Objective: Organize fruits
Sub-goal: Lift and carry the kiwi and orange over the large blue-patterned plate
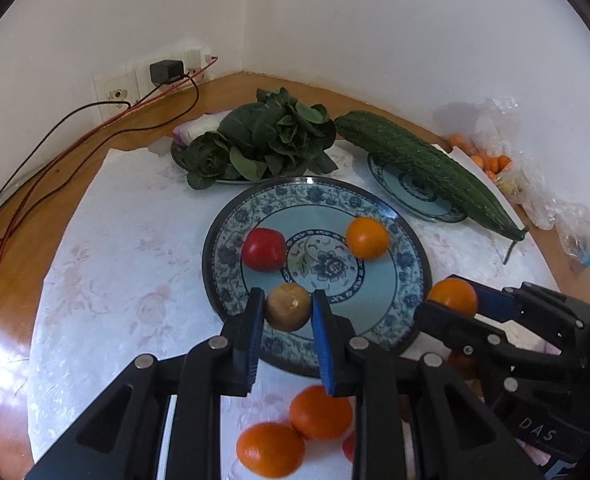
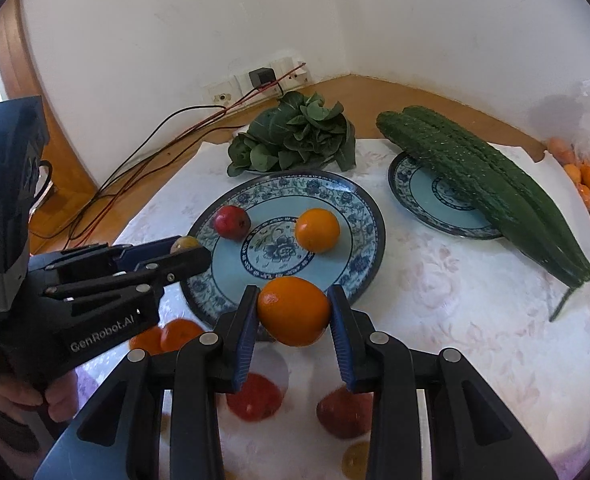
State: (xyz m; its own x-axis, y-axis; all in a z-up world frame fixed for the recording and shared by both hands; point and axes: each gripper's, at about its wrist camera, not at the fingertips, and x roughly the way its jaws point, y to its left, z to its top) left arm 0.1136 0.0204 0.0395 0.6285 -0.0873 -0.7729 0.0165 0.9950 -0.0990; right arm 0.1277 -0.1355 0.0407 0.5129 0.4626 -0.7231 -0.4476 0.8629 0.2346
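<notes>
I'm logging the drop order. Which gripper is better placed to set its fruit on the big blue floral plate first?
Left, probably. The left gripper holds its small brown round fruit above the plate's rim; the right gripper's orange hangs just short of it.

On the big plate (image 1: 411,276) lie two fruits; behind it, greens (image 1: 263,136) left, gourds (image 1: 427,164) right.

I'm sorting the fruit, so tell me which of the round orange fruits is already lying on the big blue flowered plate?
The round orange fruit on the far right of the big blue flowered plate, opposite the red fruit. Another is clamped in the right gripper; the rest lie on the white cloth.
</notes>
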